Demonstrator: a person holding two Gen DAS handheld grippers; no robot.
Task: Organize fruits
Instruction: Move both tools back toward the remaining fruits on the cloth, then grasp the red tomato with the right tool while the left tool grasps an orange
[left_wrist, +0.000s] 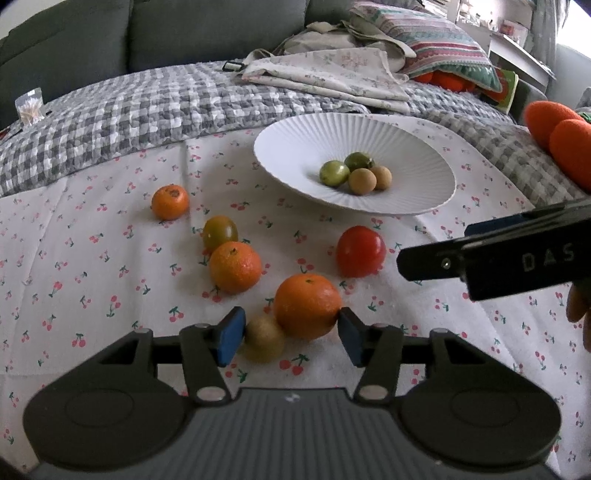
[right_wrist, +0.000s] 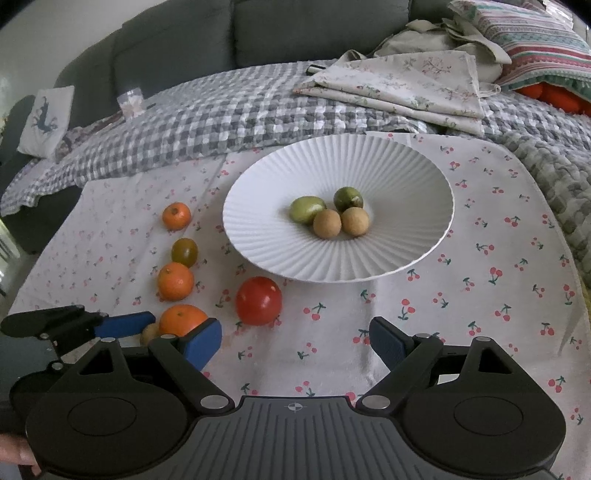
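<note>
Fruits lie on the cherry cloth (right_wrist: 424, 325); four sit in the plate (right_wrist: 258, 236). Left tongs (left_wrist: 290, 334) bracket an orange (left_wrist: 307, 305) and brown fruit (left_wrist: 264, 341), grip uncertain. Right tongs (right_wrist: 295, 345) stand apart, empty.

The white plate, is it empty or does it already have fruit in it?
Not empty. The white plate holds four small fruits at its centre: two green fruits and two tan round ones.

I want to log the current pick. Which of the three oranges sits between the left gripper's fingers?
The nearest orange, right of the small tan fruit, lies between the left gripper fingers. The other two oranges lie farther back, untouched.
</note>
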